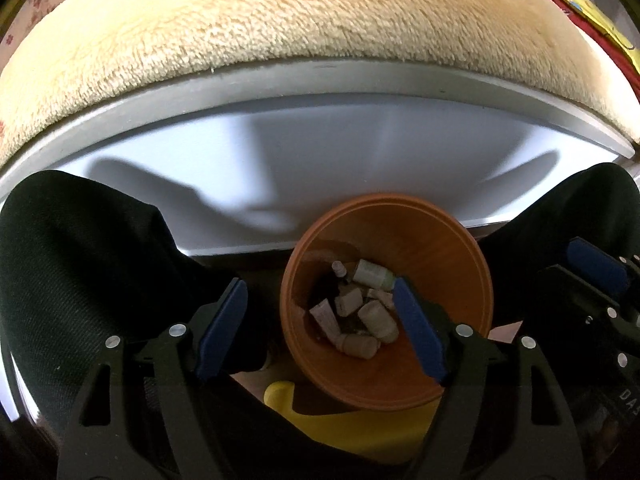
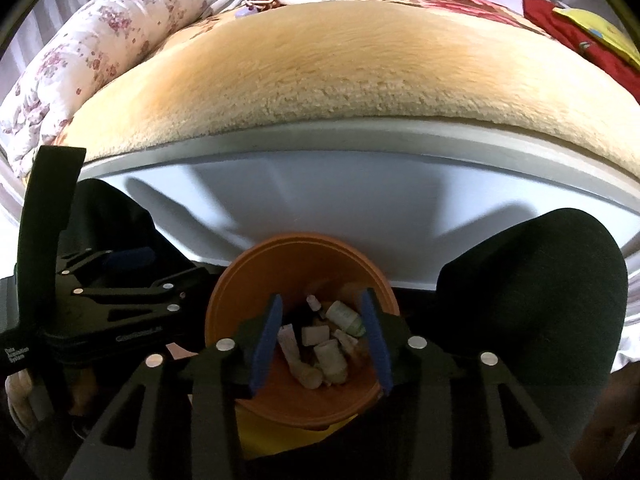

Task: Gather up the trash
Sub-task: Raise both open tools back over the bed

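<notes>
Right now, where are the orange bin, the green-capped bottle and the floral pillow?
orange bin (image 1: pixel 460 248), left wrist view, inner wall
green-capped bottle (image 2: pixel 344 315), right wrist view, pale body
floral pillow (image 2: pixel 100 44), right wrist view, middle of its patterned cover

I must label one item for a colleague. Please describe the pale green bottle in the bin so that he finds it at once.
Below the bed edge stands an orange bin holding small pale containers. The bottle lies at the far side of the pile, and it alone has a greenish tint and cap.

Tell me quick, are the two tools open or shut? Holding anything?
Left tool: open, holding nothing, above the orange bin.
Right tool: open, holding nothing, above the same bin.
</notes>
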`<action>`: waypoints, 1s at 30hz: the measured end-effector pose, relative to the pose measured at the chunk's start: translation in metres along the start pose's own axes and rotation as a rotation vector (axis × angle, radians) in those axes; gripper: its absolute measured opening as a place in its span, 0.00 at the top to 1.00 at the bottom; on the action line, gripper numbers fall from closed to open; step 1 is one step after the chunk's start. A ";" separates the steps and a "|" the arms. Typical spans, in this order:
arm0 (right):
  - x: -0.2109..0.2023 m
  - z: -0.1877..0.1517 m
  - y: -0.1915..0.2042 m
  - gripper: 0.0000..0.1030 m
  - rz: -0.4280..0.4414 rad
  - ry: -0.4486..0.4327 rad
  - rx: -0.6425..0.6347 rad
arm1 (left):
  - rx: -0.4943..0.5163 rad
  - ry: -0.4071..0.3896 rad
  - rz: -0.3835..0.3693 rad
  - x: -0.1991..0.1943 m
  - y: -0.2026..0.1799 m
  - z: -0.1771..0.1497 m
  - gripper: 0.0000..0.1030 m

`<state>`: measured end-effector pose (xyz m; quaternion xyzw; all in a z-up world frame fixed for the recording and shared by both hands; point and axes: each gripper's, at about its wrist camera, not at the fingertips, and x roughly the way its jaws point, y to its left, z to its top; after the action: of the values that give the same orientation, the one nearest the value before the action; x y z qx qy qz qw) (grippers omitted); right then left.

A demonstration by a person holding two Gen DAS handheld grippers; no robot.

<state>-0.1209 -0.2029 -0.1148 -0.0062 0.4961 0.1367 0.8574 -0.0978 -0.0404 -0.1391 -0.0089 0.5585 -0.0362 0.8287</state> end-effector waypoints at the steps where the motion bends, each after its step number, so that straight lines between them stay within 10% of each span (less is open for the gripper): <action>1: -0.001 0.000 -0.001 0.59 -0.001 -0.001 0.001 | -0.003 0.000 -0.002 0.000 0.001 0.000 0.28; 14: -0.033 0.021 -0.002 0.48 0.026 -0.060 -0.029 | 0.031 -0.179 0.038 -0.071 0.003 0.017 0.28; 21: -0.101 0.090 -0.020 0.07 0.060 -0.257 -0.033 | 0.030 -0.414 0.032 -0.154 0.011 0.065 0.11; 30: -0.090 0.191 -0.046 0.05 -0.043 -0.324 -0.008 | 0.007 -0.489 0.128 -0.140 0.014 0.159 0.11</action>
<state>0.0097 -0.2399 0.0534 0.0020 0.3505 0.1192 0.9290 -0.0021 -0.0211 0.0490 0.0208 0.3408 0.0176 0.9397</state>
